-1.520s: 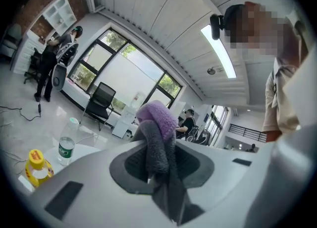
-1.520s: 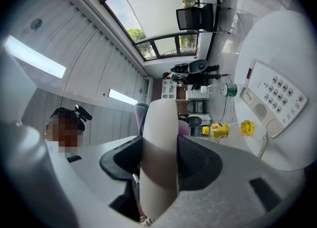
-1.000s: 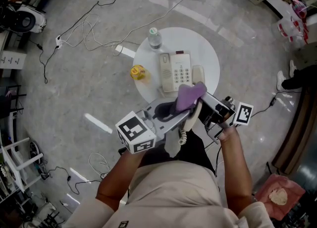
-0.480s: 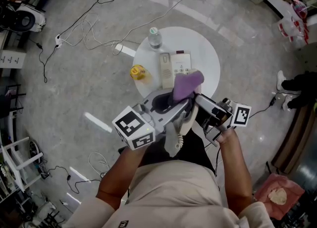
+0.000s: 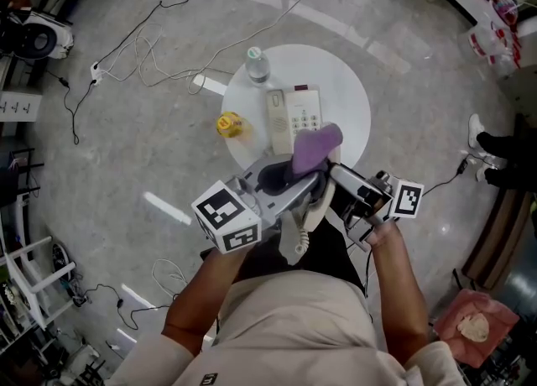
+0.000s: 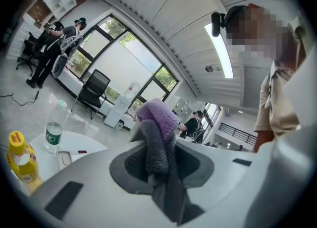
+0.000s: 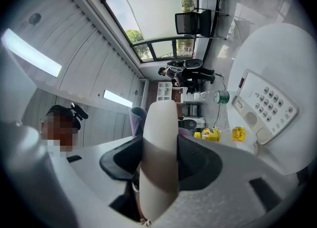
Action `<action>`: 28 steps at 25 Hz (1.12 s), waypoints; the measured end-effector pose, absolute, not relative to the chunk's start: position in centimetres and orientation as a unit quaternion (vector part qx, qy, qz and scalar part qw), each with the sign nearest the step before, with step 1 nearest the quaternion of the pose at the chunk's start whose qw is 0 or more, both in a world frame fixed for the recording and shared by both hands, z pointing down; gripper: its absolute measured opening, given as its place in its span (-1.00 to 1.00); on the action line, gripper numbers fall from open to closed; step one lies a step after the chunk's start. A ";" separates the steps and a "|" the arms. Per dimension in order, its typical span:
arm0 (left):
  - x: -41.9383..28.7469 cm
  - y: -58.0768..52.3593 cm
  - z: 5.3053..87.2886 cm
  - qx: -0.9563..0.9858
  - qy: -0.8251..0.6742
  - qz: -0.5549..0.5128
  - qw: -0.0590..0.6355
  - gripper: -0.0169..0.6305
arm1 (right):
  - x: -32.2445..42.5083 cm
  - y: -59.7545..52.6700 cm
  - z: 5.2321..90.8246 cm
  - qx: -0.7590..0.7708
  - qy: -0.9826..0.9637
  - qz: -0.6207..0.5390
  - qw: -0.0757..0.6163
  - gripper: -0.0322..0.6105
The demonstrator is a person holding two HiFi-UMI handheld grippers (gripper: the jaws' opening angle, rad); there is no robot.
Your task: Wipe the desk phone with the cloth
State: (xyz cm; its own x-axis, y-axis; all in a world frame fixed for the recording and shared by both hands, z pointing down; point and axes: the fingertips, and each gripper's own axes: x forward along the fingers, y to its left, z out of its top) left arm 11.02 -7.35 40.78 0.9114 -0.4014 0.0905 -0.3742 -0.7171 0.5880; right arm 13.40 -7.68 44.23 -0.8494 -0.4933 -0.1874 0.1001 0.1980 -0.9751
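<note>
Prob. handset-wipe step: gripping cloth (image 6: 158,115) w/ L tongs (image 6: 157,157), handset (image 7: 159,123) w/ R tongs (image 7: 158,172), clear of phone (image 5: 295,114) on bench (image 5: 348,91). Next: drag cloth along handset.

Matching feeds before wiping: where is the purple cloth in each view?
Head view: cloth, picture centre.
Left gripper view: cloth, centre, clamped between the jaws.
Right gripper view: cloth, purple sliver left of the handset.
Shared landmark: green-labelled water bottle.

The left arm (image 5: 201,292) and right arm (image 5: 401,284) reach forward, side by side. The left gripper (image 6: 158,160) pinches the cloth (image 6: 157,120) tight. The right gripper (image 7: 158,170) squeezes the handset (image 7: 159,133).
</note>
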 end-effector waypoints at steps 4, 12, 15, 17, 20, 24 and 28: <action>11.4 -5.7 41.2 0.927 -0.189 -0.003 0.324 -0.67 | 13.7 -8.7 44.1 -0.139 0.742 -0.611 0.239 -0.25; 8.4 -6.1 41.4 0.924 -0.216 -0.002 0.315 -0.67 | 12.3 -10.5 44.5 -0.137 0.748 -0.608 0.229 -0.25; 6.4 -6.6 41.2 0.921 -0.247 0.003 0.300 -0.67 | 11.6 -11.3 45.0 -0.142 0.749 -0.609 0.217 -0.26; 4.7 -6.7 41.1 0.917 -0.272 0.003 0.292 -0.67 | 11.2 -11.9 45.6 -0.150 0.751 -0.609 0.206 -0.25; 1.9 -6.9 41.2 0.909 -0.308 0.002 0.281 -0.67 | 10.5 -12.9 46.9 -0.169 0.758 -0.604 0.180 -0.25; -1.2 -6.7 41.5 0.899 -0.346 0.004 0.269 -0.67 | 9.4 -14.0 49.2 -0.196 0.770 -0.592 0.137 -0.25; -3.2 -6.7 41.6 0.890 -0.371 0.003 0.265 -0.67 | 8.8 -15.1 51.8 -0.230 0.780 -0.576 0.082 -0.25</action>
